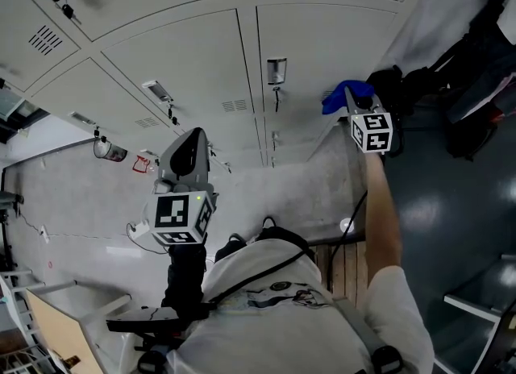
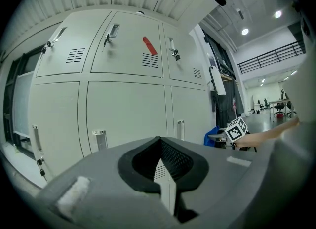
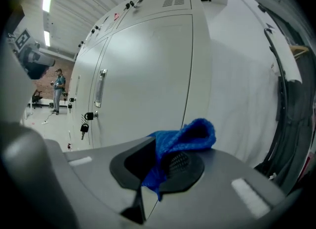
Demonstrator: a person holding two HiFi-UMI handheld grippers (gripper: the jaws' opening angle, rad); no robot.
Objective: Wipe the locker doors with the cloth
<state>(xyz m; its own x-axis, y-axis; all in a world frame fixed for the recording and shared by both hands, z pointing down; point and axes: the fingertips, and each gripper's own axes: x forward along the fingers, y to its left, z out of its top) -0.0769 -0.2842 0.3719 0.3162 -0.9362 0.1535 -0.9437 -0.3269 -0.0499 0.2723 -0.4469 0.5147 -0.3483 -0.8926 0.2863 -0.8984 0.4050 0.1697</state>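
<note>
A bank of pale grey locker doors [image 1: 314, 58] fills the head view, and the same locker doors [image 2: 123, 109] show in the left gripper view. My right gripper [image 1: 351, 98] is shut on a blue cloth [image 1: 339, 95], held at the lower right corner of the lockers near the end door [image 3: 148, 75]. The blue cloth [image 3: 185, 136] bunches out between the jaws in the right gripper view. My left gripper [image 1: 187, 148] hangs in front of the lower middle doors, apart from them, jaws shut with nothing between them [image 2: 160, 166].
Keys hang from several door locks [image 1: 276, 74]. Dark bags and clothing [image 1: 476, 82] hang to the right of the lockers. A wooden bench [image 1: 343, 263] lies below my right arm. A red tag [image 2: 149, 46] sits on an upper door. A person [image 3: 59, 90] stands far down the room.
</note>
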